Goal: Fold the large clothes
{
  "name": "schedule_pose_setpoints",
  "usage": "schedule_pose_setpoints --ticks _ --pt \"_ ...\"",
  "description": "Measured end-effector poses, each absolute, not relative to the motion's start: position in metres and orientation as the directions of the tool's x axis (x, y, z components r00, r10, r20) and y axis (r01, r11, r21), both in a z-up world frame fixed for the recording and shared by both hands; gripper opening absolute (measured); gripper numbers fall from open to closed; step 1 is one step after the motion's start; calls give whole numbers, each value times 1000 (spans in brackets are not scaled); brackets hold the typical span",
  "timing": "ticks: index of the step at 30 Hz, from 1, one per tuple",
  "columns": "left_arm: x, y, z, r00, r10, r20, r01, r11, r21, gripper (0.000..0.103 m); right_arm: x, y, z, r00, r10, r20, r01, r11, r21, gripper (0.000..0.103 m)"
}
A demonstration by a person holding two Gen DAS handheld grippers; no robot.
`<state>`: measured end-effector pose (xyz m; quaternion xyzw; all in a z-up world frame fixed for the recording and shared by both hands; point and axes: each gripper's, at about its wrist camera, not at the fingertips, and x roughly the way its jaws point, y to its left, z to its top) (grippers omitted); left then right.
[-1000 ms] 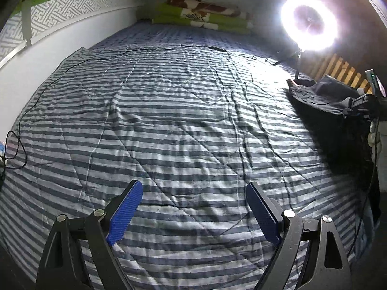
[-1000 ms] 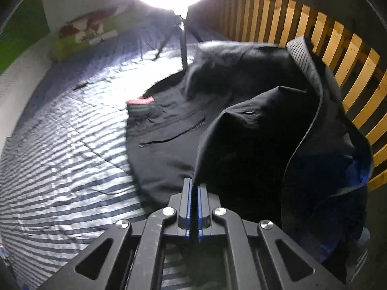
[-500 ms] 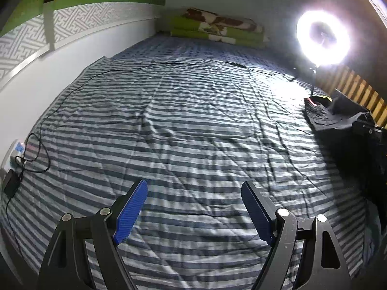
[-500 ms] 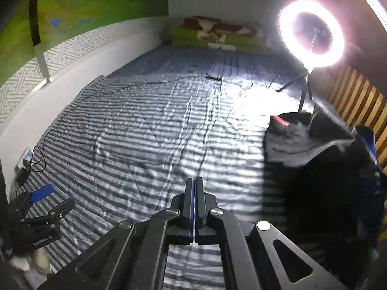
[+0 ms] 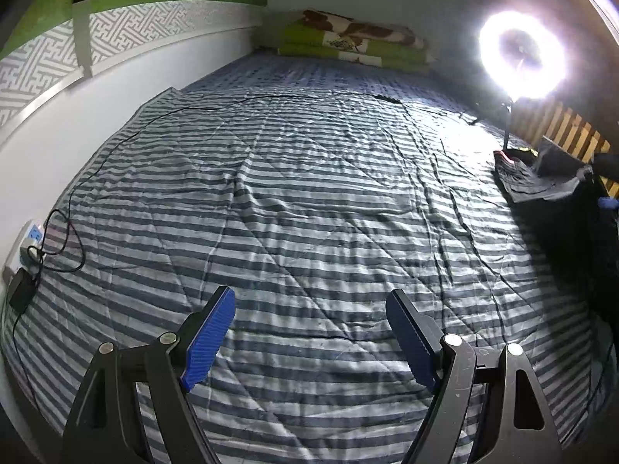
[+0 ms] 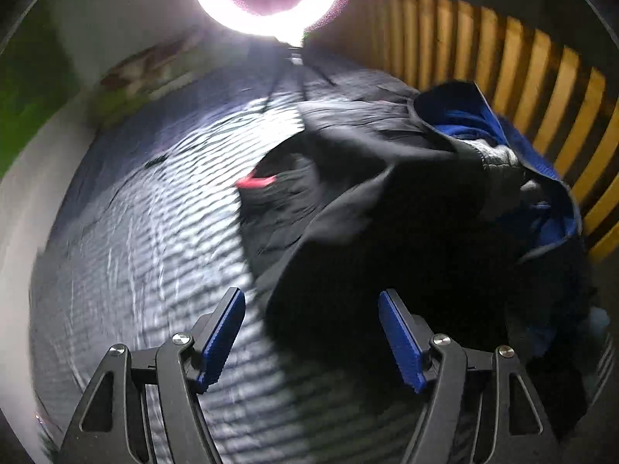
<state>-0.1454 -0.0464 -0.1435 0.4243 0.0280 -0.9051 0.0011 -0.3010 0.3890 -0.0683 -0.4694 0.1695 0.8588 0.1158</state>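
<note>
A heap of dark clothes (image 6: 406, 208) lies bunched on the right side of the striped bed, with a blue lining (image 6: 468, 123) and a small red tag (image 6: 255, 182) showing. In the left wrist view the same dark clothes (image 5: 541, 185) sit at the far right edge. My right gripper (image 6: 311, 301) is open, its blue pads just in front of the near edge of the heap, nothing between them. My left gripper (image 5: 311, 301) is open above bare striped quilt, far from the clothes. The right wrist view is blurred by motion.
The striped quilt (image 5: 294, 201) covers the whole bed. A ring light (image 5: 522, 60) on a stand is at the right, by a wooden slatted rail (image 6: 522, 89). Folded green bedding (image 5: 356, 44) lies at the far end. A cable (image 5: 62, 239) and power strip (image 5: 33, 237) lie along the left wall.
My right gripper was shut and has opened; it swung away over the bed and is back facing the clothes heap. My left gripper's view shifted slightly left and stayed open.
</note>
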Motion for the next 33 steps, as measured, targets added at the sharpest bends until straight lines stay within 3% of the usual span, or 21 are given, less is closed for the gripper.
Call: schedule_pose_setpoints --ticks 4,5,6,7,8,14,25,29,33 --pt "-154 -33 -151 -627 27 -778 1 -999 -35 83 -342 410 -87 -476 60 -877 -399 -904 154 68" --pt "-156 -31 -153 -625 27 -780 -2 -999 -33 83 -348 412 -93 -463 82 -883 -409 -903 130 64" --pt "-158 -29 -154 -622 28 -783 -4 -999 -32 83 -353 414 -98 -454 97 -886 -415 -903 114 54" --pt "-160 -29 -155 -620 27 -784 -4 -999 -32 83 -357 414 -102 -448 93 -889 -405 -908 109 14" --pt "-161 -29 -156 -619 28 -785 -4 -999 -32 83 -360 413 -105 -435 85 -896 -392 -914 103 4" --pt "-167 -29 -157 -623 31 -782 4 -999 -42 83 -352 389 -50 -576 81 -814 -262 -961 90 3" --pt "-161 -47 -143 -651 15 -759 38 -998 -52 83 -302 293 148 -829 -177 -530 78 -976 204 2" --pt "-157 -83 -132 -670 -25 -742 114 -991 -69 83 -248 224 147 -790 -351 -502 281 -936 212 2" --pt "-149 -118 -124 -683 -71 -727 187 -979 -81 83 -186 170 62 -667 -453 -592 404 -887 224 2"
